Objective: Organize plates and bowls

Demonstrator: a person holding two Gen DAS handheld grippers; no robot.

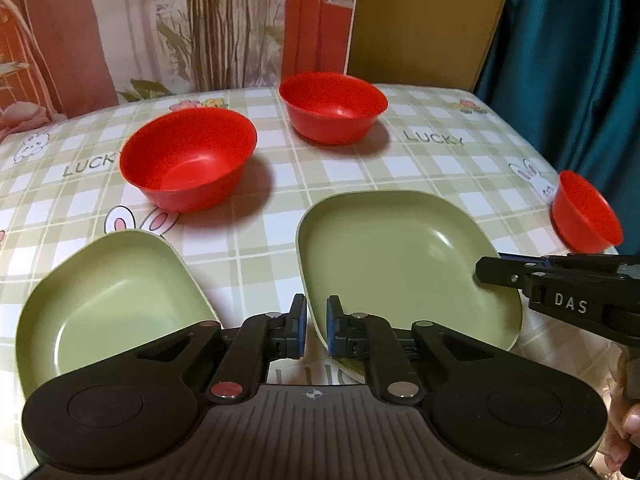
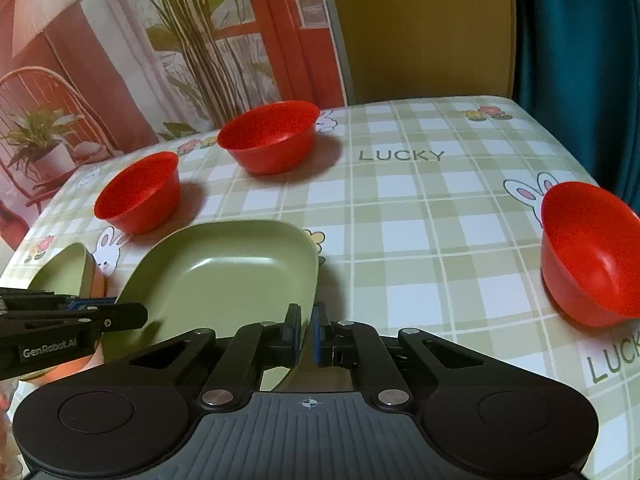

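Observation:
A green square plate [image 1: 400, 256] sits tilted between both grippers. My left gripper [image 1: 316, 330] is shut on its left rim. My right gripper [image 2: 306, 334] is shut on its right rim; the plate also shows in the right wrist view [image 2: 224, 276]. The right gripper also shows in the left wrist view [image 1: 490, 270] at the plate's right edge. A second green plate [image 1: 112, 300] lies at the near left, and it also shows in the right wrist view [image 2: 64, 272]. Three red bowls stand on the table: one left [image 1: 188, 158], one at the back [image 1: 332, 106], one right [image 1: 584, 212].
The table [image 2: 420, 220] has a green checked cloth with rabbits and "LUCKY" print. A picture backdrop with plants and a yellow panel stands behind it. A teal curtain [image 1: 580, 60] hangs at the right, past the table's edge.

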